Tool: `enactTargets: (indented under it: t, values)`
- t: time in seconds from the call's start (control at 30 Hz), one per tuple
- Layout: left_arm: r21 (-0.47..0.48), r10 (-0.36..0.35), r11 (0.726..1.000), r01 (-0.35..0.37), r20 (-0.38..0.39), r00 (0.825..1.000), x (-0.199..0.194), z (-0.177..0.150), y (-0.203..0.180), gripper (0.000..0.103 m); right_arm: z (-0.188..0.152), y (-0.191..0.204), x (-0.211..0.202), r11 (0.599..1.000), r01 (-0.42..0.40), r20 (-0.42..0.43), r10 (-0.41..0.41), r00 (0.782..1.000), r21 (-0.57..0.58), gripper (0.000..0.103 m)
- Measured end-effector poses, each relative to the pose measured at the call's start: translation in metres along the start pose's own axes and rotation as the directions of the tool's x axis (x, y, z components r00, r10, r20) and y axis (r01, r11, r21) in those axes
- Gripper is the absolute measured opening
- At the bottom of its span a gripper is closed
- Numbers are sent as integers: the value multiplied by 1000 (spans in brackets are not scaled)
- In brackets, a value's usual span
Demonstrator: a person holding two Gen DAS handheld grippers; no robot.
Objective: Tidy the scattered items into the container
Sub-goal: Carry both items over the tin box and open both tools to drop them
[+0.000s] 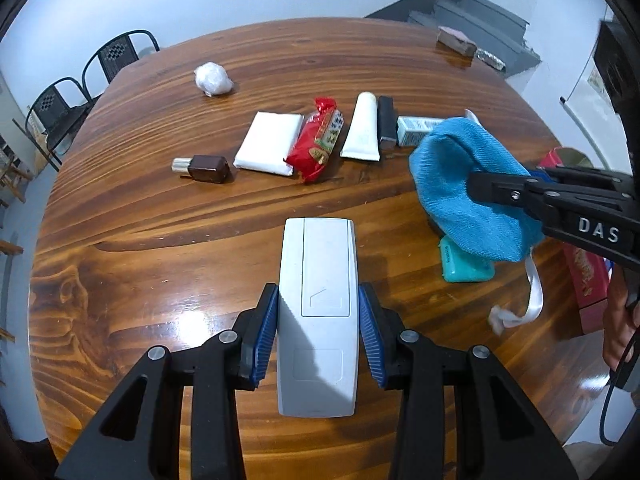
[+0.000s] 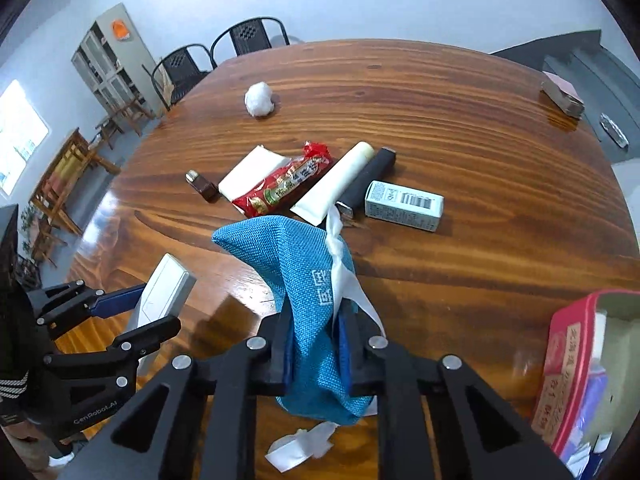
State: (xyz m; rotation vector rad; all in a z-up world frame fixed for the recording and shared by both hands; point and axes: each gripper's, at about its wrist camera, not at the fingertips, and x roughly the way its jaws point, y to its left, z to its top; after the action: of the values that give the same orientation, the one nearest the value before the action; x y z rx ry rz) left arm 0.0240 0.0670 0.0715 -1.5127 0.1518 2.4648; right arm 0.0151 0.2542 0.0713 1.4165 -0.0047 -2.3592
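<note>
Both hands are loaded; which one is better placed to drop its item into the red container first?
Probably right. The right gripper, shut on the blue pouch, has the red container just beside it; the left gripper, with the white remote, is farther away.

A grey-white remote [image 1: 317, 312] sits lengthwise between the left gripper's [image 1: 319, 312] blue pads, clamped. A blue cloth pouch [image 2: 310, 312] with white ribbon hangs pinched in the right gripper [image 2: 316, 344]. The red container [image 2: 592, 364] stands open, right of the right gripper.
</note>
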Motion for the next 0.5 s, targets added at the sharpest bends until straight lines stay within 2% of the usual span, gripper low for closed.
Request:
enactTargets:
  t: [0.17, 0.5]
  values:
    - [-28, -9, 1000, 9, 8, 1000, -3, 1, -3, 42, -7, -3, -19, 1000, -11, 32, 11, 999, 5, 19]
    - [-4, -64, 998, 64, 42, 997, -20, 6, -37, 42, -27, -21, -68, 998, -21, 103, 15, 995, 60, 19]
